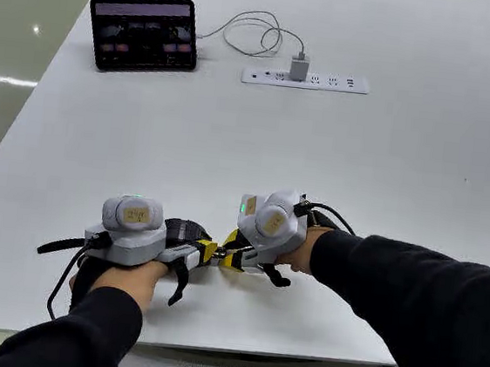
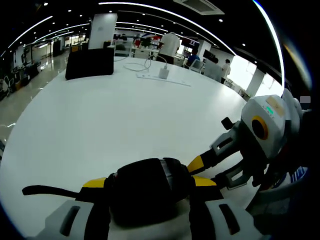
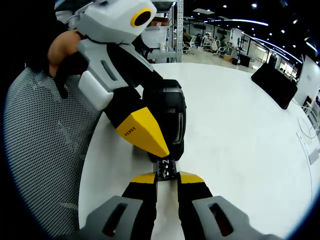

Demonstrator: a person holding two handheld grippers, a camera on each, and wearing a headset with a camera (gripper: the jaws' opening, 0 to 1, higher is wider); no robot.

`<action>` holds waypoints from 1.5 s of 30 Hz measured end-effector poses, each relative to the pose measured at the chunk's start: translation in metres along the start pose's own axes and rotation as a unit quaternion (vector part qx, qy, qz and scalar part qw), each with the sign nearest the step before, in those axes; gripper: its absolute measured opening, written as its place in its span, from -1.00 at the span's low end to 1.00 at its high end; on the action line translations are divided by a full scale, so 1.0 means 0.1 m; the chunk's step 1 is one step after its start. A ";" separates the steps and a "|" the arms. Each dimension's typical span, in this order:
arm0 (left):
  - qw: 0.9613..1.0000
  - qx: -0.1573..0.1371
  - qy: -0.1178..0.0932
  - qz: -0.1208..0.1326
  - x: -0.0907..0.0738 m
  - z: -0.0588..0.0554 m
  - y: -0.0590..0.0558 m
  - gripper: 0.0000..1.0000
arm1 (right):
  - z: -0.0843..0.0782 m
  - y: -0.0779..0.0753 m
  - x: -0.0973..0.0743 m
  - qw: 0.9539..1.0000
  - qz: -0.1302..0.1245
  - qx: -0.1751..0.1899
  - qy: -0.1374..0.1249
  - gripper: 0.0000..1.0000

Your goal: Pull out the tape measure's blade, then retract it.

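Now | left hand-held gripper (image 2: 149, 181) clamped on tape measure case (image 2: 150, 200) | right hand-held gripper (image 3: 166, 178) pinching blade tip (image 3: 165, 168), just right of case | pull axis: rightward along tabletop (image 1: 318, 156)

Smooth matt table (image 1: 361, 161) — tape measure (image 3: 167, 115) of black, slightly glossy plastic.

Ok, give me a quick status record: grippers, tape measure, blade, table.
left gripper: shut on tape measure, near the table front edge
right gripper: shut on blade tip
blade: barely out of the case, first marks showing
far side of table: tablet, power strip with a charger plugged in
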State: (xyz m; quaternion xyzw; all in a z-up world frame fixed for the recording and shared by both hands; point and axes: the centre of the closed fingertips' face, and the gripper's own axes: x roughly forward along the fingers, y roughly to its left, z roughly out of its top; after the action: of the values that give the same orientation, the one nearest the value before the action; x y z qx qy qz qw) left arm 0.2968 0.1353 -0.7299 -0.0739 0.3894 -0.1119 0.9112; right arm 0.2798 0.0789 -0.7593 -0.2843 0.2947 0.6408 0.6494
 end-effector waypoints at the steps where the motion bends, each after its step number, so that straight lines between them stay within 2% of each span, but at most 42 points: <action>1: 1.000 -0.003 -0.001 0.001 -0.01 0.00 0.00 0.21 | 0.00 -0.01 0.00 1.000 -0.001 0.003 -0.001 -0.79; 4: 1.000 -0.004 -0.002 0.004 -0.01 0.00 -0.01 0.22 | 0.00 -0.01 0.00 1.000 -0.003 0.003 -0.001 -0.79; 17: 1.000 0.006 0.014 0.026 0.01 -0.02 0.00 0.23 | 0.00 0.00 0.00 1.000 -0.006 0.007 -0.001 -0.78; 25: 1.000 0.012 0.019 0.019 0.00 -0.03 0.01 0.17 | -0.01 0.00 0.00 1.000 -0.001 0.004 0.000 -0.78; 29: 1.000 0.015 0.018 0.015 0.01 -0.02 0.01 0.17 | 0.01 0.01 0.01 1.000 0.000 0.009 0.001 -0.79; 37: 0.999 0.020 0.021 0.013 0.01 -0.03 0.00 0.17 | 0.05 0.03 0.04 1.000 0.004 -0.008 0.002 -0.80; 45: 1.000 0.019 0.022 0.011 0.01 -0.03 0.00 0.17 | 0.08 0.03 0.06 1.000 0.006 -0.004 0.002 -0.81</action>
State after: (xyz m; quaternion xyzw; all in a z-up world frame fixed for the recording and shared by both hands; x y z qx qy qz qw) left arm 0.2949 0.1346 -0.7324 -0.0496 0.4082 -0.1111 0.9048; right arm 0.2771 0.0893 -0.7588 -0.2862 0.2956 0.6453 0.6437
